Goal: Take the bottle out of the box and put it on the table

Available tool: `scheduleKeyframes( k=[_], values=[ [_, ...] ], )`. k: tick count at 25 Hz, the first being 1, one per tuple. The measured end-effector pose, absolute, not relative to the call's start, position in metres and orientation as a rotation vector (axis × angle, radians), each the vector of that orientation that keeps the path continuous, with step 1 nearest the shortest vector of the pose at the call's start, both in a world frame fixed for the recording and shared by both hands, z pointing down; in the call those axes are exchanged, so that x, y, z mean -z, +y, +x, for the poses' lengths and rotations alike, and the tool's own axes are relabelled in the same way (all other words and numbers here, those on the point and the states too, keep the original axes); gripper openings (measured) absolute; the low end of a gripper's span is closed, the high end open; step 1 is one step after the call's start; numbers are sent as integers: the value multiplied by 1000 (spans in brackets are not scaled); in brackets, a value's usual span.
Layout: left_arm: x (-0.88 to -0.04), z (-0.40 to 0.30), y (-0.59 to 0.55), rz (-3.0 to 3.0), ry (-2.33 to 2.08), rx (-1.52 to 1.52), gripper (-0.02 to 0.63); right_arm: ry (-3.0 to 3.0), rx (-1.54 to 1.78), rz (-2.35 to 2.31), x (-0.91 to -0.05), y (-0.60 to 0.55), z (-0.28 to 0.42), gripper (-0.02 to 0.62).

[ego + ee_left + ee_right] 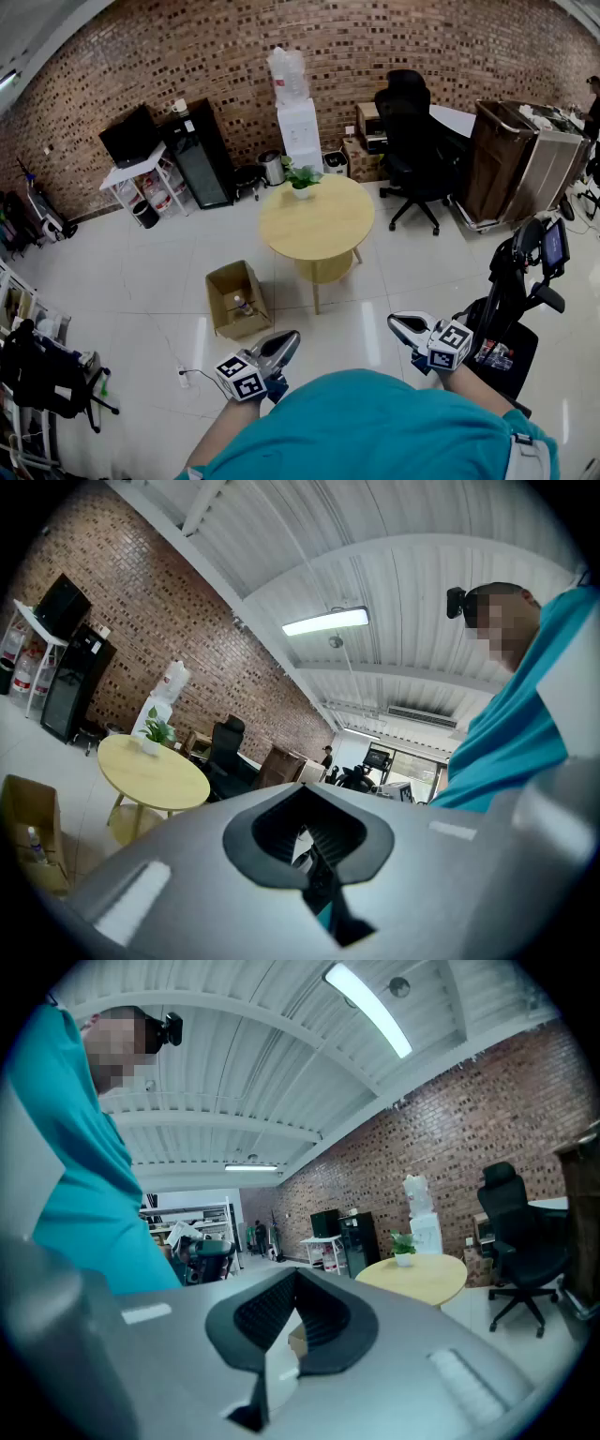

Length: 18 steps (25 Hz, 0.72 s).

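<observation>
Furniture along a brick wall [375,56]
We see a water dispenser [298,122] at the wall, a black office chair [412,141] right of it, a black fridge [199,155] left of it beside a dark monitor [129,137], and a potted plant [302,177] nearby.

The person wears a teal shirt [375,427], and the left gripper [284,342] and right gripper [401,326] are silver-grey with black ribbed pads [330,829] and white cubes [241,377] bearing black square markers
</observation>
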<state>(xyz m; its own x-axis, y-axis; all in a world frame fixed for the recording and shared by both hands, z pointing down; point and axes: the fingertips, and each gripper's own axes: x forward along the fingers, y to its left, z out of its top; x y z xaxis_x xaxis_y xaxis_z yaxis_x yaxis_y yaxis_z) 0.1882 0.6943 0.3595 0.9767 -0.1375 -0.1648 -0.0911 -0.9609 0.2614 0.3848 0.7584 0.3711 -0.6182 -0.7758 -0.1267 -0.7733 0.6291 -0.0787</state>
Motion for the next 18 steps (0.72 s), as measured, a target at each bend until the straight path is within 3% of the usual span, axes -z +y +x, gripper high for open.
scheduleKeyframes(
  k=[11, 18],
  values=[
    [-376, 272, 705, 2860, -191, 222, 0, 2678, 81, -1189, -378, 764, 462, 17],
    [-378, 265, 661, 2833, -185, 230, 0, 2686, 110, -1194, -382, 721, 452, 26]
  ],
)
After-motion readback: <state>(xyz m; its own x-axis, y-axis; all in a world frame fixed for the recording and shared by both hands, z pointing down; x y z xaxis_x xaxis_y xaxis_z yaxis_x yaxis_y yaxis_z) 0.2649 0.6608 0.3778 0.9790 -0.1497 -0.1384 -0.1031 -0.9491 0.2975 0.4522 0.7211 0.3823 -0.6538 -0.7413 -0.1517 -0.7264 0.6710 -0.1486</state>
